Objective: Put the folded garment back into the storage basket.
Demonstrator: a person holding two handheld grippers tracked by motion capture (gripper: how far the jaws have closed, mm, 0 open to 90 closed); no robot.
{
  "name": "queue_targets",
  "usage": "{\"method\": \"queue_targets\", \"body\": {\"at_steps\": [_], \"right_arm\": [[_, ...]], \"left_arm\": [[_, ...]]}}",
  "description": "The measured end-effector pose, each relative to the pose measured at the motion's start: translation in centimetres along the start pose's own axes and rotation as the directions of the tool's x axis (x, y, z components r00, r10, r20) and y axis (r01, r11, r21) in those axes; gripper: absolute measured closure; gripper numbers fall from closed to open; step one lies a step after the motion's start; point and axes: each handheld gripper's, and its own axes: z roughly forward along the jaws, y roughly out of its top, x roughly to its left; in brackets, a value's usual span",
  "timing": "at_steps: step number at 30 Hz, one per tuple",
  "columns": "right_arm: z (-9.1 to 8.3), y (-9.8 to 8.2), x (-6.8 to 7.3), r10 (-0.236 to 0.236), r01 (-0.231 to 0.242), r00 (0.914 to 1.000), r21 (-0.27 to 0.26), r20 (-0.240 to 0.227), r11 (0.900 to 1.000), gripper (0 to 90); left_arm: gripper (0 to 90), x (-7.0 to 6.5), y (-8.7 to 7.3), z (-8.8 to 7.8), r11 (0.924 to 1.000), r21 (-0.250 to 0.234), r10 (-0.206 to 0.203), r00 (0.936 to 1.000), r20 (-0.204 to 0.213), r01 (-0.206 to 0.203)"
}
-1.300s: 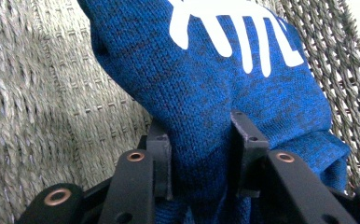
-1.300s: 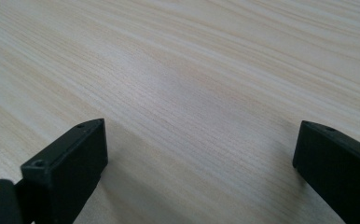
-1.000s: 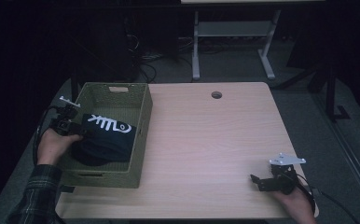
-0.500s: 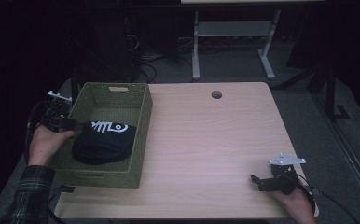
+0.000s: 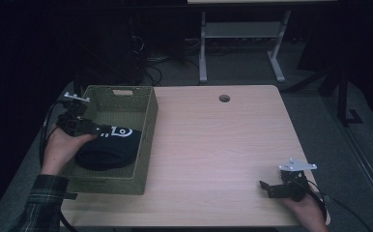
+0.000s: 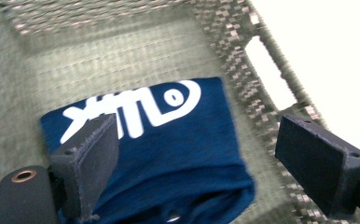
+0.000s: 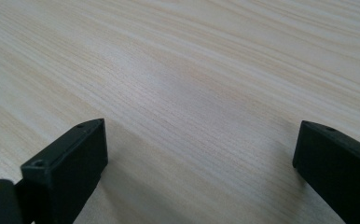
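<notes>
Shirt point(image 6: 159, 158) folded in basket point(image 5: 146, 125), left gripper point(image 6: 197, 163) just opened wide above it, holding nothing, white print clear in its view, right gripper point(image 7: 201, 163) wide over bare table point(image 7: 192, 70)

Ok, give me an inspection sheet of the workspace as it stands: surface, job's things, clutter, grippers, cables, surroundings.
Surface: light wooden table, round cable hole near the far edge.
Job's things: folded navy garment with white print lies inside the green woven basket.
Clutter: nothing seen.
Grippers: left gripper jaws have just been opening, wide above the garment, not touching it; right gripper open over bare table.
Cables: black cable trails from the left gripper.
Surroundings: dark room, white stand legs, floor cables.
</notes>
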Motion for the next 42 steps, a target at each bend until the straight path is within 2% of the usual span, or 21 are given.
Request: {"method": "queue_targets", "body": {"at_steps": [7,13,20,25,31,34,42], "right_arm": [[0.0,0.0,0.0,0.0,0.0,1.0,0.0,0.0,1.0,2.7],[0.0,0.0,0.0,-0.001,0.001,1.0,-0.001,0.0,1.0,2.7],[0.0,0.0,0.0,-0.001,0.001,1.0,-0.001,-0.001,1.0,2.7],[0.0,0.0,0.0,-0.003,0.003,1.0,-0.002,-0.001,1.0,2.7],[0.0,0.0,0.0,-0.003,0.003,1.0,-0.002,-0.001,1.0,2.7],[0.0,0.0,0.0,-0.003,0.003,1.0,-0.002,-0.001,1.0,2.7],[0.0,0.0,0.0,-0.003,0.003,1.0,-0.002,-0.001,1.0,2.7]], "left_arm": [[13.2,-2.8,0.9,0.6,0.9981,-0.038,0.05,0.9983,0.031,-0.049],[13.1,-5.1,1.6,1.2,0.9939,-0.057,0.098,0.9937,0.055,-0.095],[13.1,-7.6,1.7,2.3,0.9879,-0.088,0.135,0.9868,0.09,-0.127],[13.1,-9.2,1.9,2.8,0.9838,-0.119,0.148,0.9827,0.112,-0.134],[13.1,-11.2,1.9,3.7,0.9795,-0.136,0.169,0.9745,0.148,-0.149],[13.1,-12.3,1.7,4.4,0.977,-0.145,0.181,0.9672,0.178,-0.156],[13.1,-15.3,1.0,6.3,0.9638,-0.177,0.233,0.9531,0.194,-0.199]]}}
